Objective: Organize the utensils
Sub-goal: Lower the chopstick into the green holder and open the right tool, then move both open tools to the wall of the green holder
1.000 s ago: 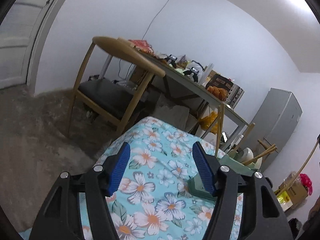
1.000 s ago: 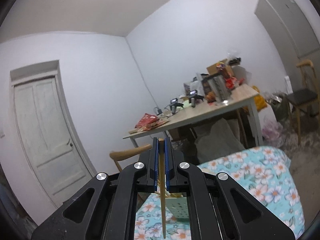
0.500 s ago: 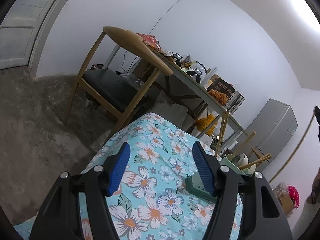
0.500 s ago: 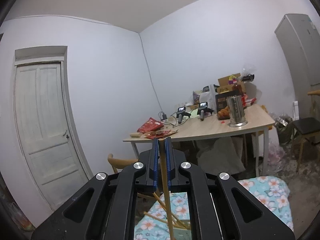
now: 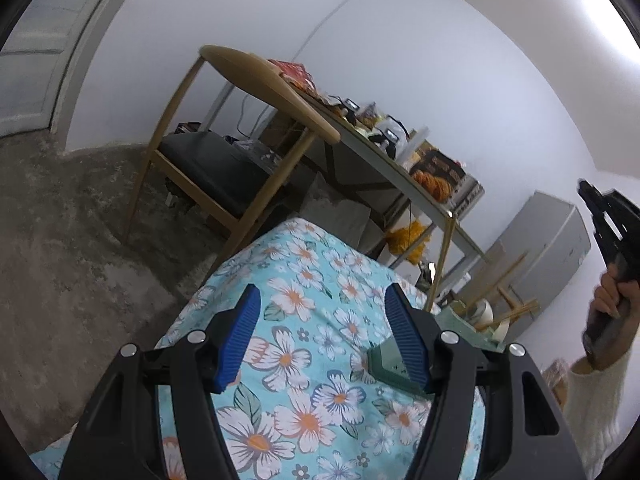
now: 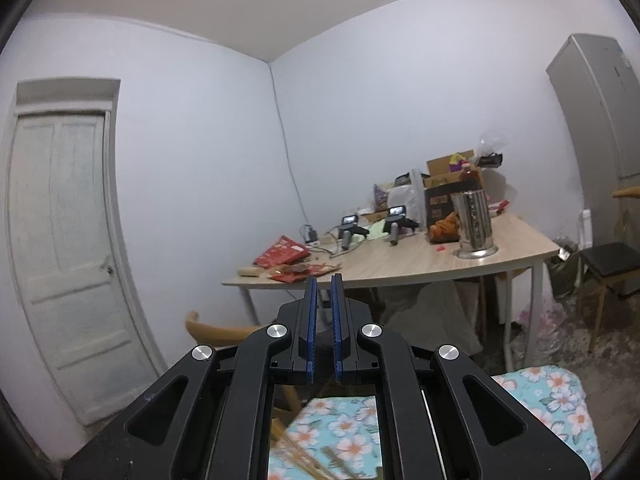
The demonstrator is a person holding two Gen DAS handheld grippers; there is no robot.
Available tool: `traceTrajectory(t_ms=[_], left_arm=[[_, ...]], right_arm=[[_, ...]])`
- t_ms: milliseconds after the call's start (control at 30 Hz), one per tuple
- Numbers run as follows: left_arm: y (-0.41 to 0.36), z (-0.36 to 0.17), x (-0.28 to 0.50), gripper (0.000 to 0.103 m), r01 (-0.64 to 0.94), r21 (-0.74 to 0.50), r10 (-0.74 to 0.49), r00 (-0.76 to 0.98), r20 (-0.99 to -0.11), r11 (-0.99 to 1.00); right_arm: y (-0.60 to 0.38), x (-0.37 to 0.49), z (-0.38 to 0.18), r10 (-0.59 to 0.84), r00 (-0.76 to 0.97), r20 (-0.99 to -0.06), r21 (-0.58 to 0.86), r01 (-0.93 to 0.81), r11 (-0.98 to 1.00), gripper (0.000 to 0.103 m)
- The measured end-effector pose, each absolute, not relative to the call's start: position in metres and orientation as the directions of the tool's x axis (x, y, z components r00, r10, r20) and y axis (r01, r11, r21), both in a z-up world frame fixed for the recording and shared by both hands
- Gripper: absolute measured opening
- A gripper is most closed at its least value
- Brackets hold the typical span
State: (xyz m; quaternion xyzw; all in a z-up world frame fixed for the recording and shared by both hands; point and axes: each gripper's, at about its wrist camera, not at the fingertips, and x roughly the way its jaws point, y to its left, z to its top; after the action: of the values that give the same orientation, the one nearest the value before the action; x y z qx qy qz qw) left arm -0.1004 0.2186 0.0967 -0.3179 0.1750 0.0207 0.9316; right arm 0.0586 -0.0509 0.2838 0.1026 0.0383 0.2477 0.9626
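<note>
- Left wrist view: the left gripper [image 5: 322,336] hovers low over the floral cloth [image 5: 304,364], jaws spread wide with nothing between them. I judge it is parked there, ready to steady or take something, not working.
- The green holder [image 5: 460,322] sits on the cloth just beyond the right blue pad [image 5: 406,340], partly hidden by it. Chopsticks [image 5: 496,276] lean out of it at loose angles beside a pale cup-like piece, so this is likely where utensils are gathered.
- At the right edge, a hand [image 5: 612,296] in a pale sleeve holds the right gripper's black body well above the holder; its tips are out of that view.
- In the right wrist view, the right gripper [image 6: 324,320] points level toward the far table [image 6: 420,264] across the room. Its pads are nearly pressed together, with a thin gap and nothing pinched.
- Below it, through the frame, loose chopsticks [image 6: 304,460] lie blurred on the cloth.
- Judgement: this high, level pose suits travel between picks; the next grasp needs the claw to tip down and open over those sticks.
- Risk: thin sticks may roll or cross, so a pinch could catch two.
</note>
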Motion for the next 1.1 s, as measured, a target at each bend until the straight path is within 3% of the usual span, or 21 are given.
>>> traceTrajectory(t_ms=[367, 467, 633, 733, 967, 1100], left_arm=[[0.207, 0.098, -0.095, 0.062, -0.142, -0.548, -0.074, 0.933, -0.353, 0.824], [0.202, 0.097, -0.092, 0.062, -0.145, -0.539, -0.074, 0.928, -0.365, 0.830], [0.183, 0.098, -0.083, 0.062, -0.126, -0.483, -0.081, 0.919, -0.386, 0.866], [0.169, 0.095, -0.073, 0.062, -0.100, -0.464, -0.114, 0.905, -0.410, 0.880], [0.124, 0.096, -0.048, 0.062, -0.030, -0.357, -0.133, 0.897, -0.422, 0.934], [0.091, 0.095, -0.019, 0.062, 0.040, -0.273, -0.162, 0.883, -0.440, 0.961]], right_arm=[[-0.057, 0.050, 0.284, 0.523, 0.852, -0.028, 0.219, -0.505, 0.835, 0.008], [-0.077, 0.037, 0.279, 0.515, 0.856, -0.036, 0.232, -0.494, 0.838, 0.018], [-0.119, 0.018, 0.257, 0.471, 0.879, -0.069, 0.244, -0.443, 0.863, 0.046], [-0.149, 0.005, 0.229, 0.414, 0.904, -0.111, 0.256, -0.376, 0.891, 0.055], [-0.199, 0.016, 0.132, 0.436, 0.860, -0.264, 0.459, -0.286, 0.841, 0.064], [-0.186, 0.036, 0.097, 0.464, 0.821, -0.333, 0.454, -0.292, 0.842, 0.064]])
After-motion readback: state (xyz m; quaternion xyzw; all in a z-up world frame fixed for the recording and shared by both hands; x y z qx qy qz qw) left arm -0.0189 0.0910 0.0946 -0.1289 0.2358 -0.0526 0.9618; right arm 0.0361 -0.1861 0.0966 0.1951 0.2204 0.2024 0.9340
